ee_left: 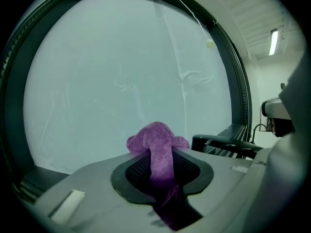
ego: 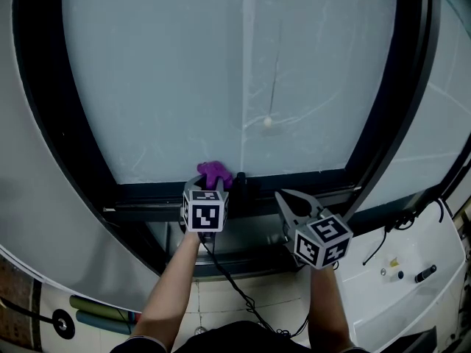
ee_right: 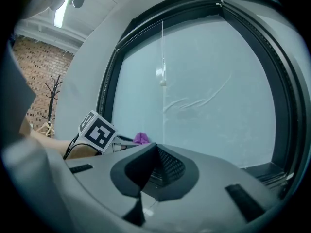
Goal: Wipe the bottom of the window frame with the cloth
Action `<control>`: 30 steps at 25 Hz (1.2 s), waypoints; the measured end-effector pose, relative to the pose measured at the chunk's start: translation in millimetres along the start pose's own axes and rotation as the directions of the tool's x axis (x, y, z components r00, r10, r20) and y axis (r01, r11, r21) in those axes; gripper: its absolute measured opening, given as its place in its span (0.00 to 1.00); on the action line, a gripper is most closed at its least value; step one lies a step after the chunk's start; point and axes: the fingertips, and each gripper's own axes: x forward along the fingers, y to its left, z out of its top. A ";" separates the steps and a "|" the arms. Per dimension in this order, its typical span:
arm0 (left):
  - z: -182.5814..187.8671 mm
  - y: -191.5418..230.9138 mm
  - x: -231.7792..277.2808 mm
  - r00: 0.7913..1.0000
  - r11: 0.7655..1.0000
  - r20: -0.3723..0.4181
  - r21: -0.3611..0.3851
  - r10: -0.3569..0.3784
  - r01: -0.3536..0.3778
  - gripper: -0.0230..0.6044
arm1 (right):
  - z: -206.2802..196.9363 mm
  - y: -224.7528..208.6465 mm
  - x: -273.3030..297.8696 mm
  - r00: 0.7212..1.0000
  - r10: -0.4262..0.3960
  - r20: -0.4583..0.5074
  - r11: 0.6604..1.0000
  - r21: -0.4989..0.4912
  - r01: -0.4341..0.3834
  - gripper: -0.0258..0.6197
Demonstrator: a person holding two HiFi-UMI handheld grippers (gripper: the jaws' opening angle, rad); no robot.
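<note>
A purple cloth point(ego: 215, 173) is bunched against the bottom of the black window frame point(ego: 294, 184), just below the frosted pane. My left gripper point(ego: 209, 184) is shut on the cloth; in the left gripper view the cloth point(ee_left: 158, 147) sticks up from between the closed jaws toward the glass. My right gripper point(ego: 288, 201) hovers to the right of it, near the lower frame rail, jaws closed with nothing between them. From the right gripper view the cloth point(ee_right: 141, 138) and the left gripper's marker cube point(ee_right: 97, 131) show at the left.
A white cord with a small bead point(ego: 268, 121) hangs in front of the pane. A black handle point(ee_left: 221, 142) sits on the frame right of the cloth. A white counter point(ego: 412, 271) with cables lies at the lower right. A black cable point(ego: 232, 289) trails down from the left gripper.
</note>
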 end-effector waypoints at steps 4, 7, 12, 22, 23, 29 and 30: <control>-10.4 4.9 1.1 0.999 1.000 -0.031 0.003 0.022 -0.022 0.20 | 0.2 0.5 -2.7 1.000 0.002 0.001 1.000 0.001 -0.002 0.06; -18.6 10.9 0.8 0.997 0.999 -0.059 0.008 0.046 -0.046 0.19 | 0.0 2.4 -5.0 1.000 0.004 0.000 1.000 -0.001 -0.004 0.06; -21.2 13.6 0.4 0.995 0.998 -0.076 0.027 0.065 -0.064 0.19 | 2.5 4.9 -8.0 1.000 0.004 0.000 1.000 -0.006 -0.004 0.06; -26.6 29.2 -9.2 0.992 0.995 -0.086 0.030 0.097 -0.095 0.19 | 6.1 12.0 -7.4 1.000 0.010 0.001 1.000 -0.014 -0.010 0.06; -27.7 33.7 -11.4 0.991 0.994 -0.088 0.029 0.105 -0.103 0.19 | 6.2 14.4 -5.7 1.000 0.016 0.001 1.000 -0.014 -0.016 0.06; -35.9 59.6 -23.5 0.985 0.990 -0.096 0.012 0.140 -0.140 0.19 | 7.0 33.5 6.3 0.998 0.055 0.001 0.998 -0.015 -0.055 0.06; -37.2 64.7 -25.5 0.984 0.989 -0.097 0.011 0.146 -0.146 0.19 | 7.7 37.5 9.0 0.998 0.063 0.002 0.998 -0.017 -0.063 0.06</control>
